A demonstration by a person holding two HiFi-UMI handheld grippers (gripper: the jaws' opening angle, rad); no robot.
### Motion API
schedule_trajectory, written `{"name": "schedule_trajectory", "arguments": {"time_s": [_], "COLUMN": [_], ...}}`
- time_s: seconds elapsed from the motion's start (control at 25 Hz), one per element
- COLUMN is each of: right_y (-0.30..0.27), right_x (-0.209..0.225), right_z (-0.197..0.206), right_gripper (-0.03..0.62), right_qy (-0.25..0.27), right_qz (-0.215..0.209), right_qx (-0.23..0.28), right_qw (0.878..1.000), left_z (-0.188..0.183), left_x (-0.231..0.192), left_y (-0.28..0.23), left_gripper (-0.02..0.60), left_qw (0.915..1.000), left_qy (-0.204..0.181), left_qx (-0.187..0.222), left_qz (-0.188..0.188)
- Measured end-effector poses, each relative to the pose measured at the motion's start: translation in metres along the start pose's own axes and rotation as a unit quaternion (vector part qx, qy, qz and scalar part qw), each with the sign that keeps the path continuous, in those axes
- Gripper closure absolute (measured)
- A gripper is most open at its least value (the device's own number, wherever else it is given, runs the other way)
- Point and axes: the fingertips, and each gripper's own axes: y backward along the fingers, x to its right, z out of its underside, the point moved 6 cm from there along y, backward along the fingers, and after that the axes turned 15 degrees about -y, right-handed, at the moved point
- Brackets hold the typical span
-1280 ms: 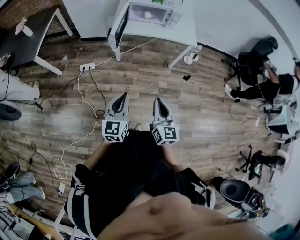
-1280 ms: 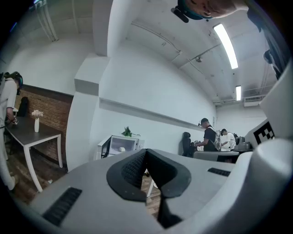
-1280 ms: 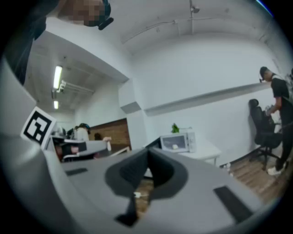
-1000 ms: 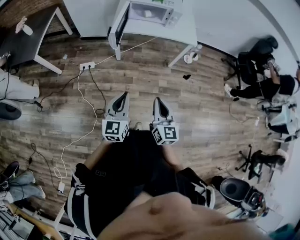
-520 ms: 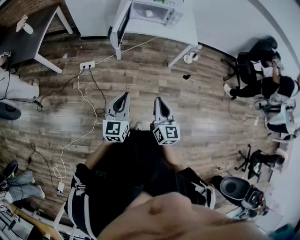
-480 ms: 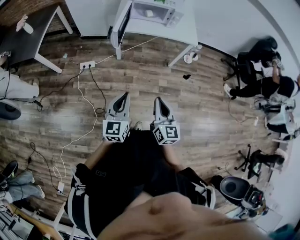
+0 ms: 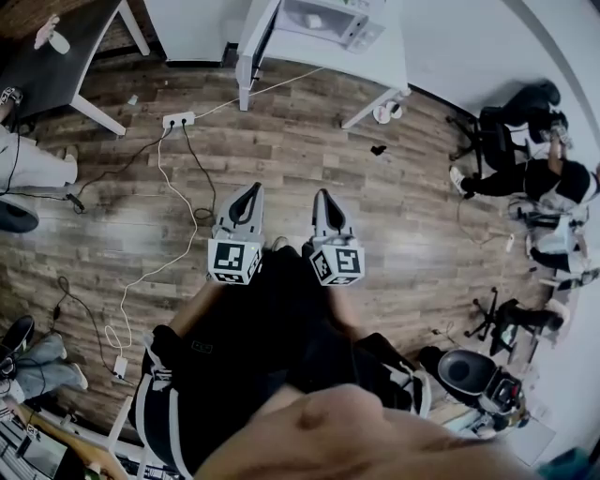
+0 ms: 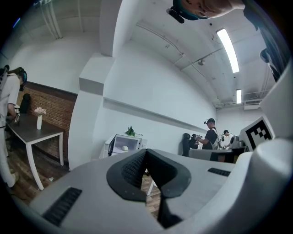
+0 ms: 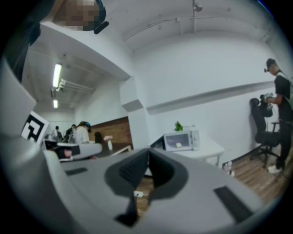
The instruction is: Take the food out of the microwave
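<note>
Standing well apart from the microwave [image 7: 323, 17], which is sitting on a white table [image 7: 384, 61] across the wood floor [image 7: 281, 150]. Its door [image 8: 109, 147] is hanging open at the left side. The food [image 8: 124, 148], a small pale lump, is lying inside the cavity, untouched. The left gripper [image 7: 251, 189] is pointing roughly level toward the microwave, jaws pressed together with nothing between them. The right gripper [image 7: 321, 195] is doing likewise, pads meeting and carrying nothing. Judging progress: the door-opening part is looking done. Closing the gap, reaching in, gripping the food and bringing it out are all remaining. Both grippers are needing to spread their jaws before any grasp.
</note>
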Motion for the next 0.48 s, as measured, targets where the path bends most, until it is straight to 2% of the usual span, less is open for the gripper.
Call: {"name": "schedule_trajectory", "arguments": {"time_s": [0.24, 0.48], "right_y": [-0.018, -0.038], "right_x": [-0.009, 0.008], "right_z": [0.003, -0.005], "right_gripper": [0.563, 0.562], "right_qy": [-0.009, -0.014], "right_qz": [0.012, 0.018], "right_qx": [0.017, 0.016], "right_qw": [1.0, 1.0], "left_z": [0.008, 0.01], "left_x": [-0.012, -0.013], "left_y": [-0.009, -0.034], "left_gripper": [0.549, 0.549], "left_qw": [0.9998, 0.9994], "left_qy": [0.004, 0.009], "left_qx": [0.0, -0.003], "left_qz": [0.02, 0.034]}}
